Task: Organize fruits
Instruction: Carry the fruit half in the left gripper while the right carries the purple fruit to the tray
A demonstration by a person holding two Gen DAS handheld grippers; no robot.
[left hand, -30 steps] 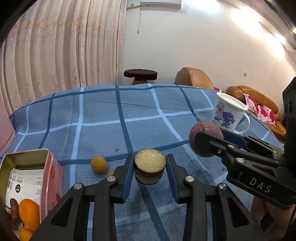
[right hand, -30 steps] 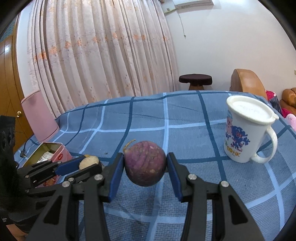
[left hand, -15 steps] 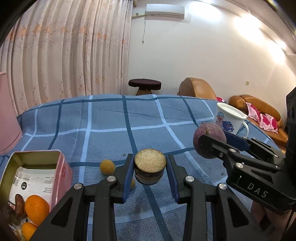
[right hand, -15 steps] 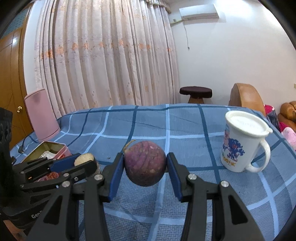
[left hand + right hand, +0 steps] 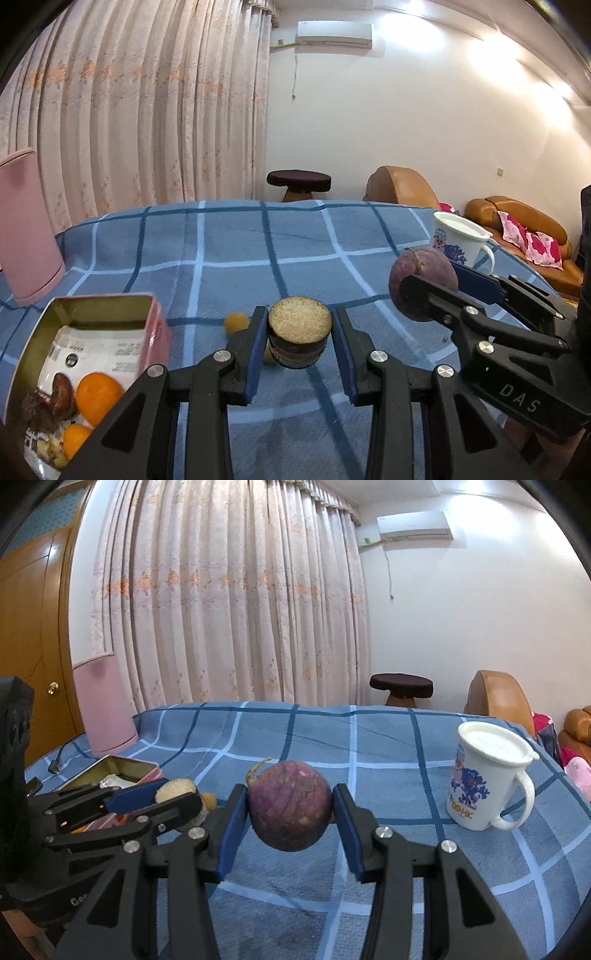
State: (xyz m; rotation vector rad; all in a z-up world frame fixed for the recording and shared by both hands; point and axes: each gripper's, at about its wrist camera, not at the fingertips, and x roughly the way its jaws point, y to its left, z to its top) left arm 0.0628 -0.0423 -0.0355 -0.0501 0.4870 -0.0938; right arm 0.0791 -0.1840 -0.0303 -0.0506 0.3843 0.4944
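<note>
1. My left gripper [image 5: 300,334] clamps a short dark cylinder with a pale grainy cut top [image 5: 299,336], held clear above the blue checked cloth [image 5: 229,243].
2. My right gripper [image 5: 428,286] enters from the right, closed on a purple round fruit [image 5: 421,275].
3. Pink tin [image 5: 157,325] at lower left holds oranges [image 5: 98,397].
4. One small yellow fruit [image 5: 235,322] lies on the cloth just beside the tin.
5. White lidded mug [image 5: 460,240] stands behind the purple fruit.

We can read "DAS" on the right gripper [image 5: 424,291] body, lower right of the frame, and "HK" on the white mug [image 5: 484,779], right side.
</note>
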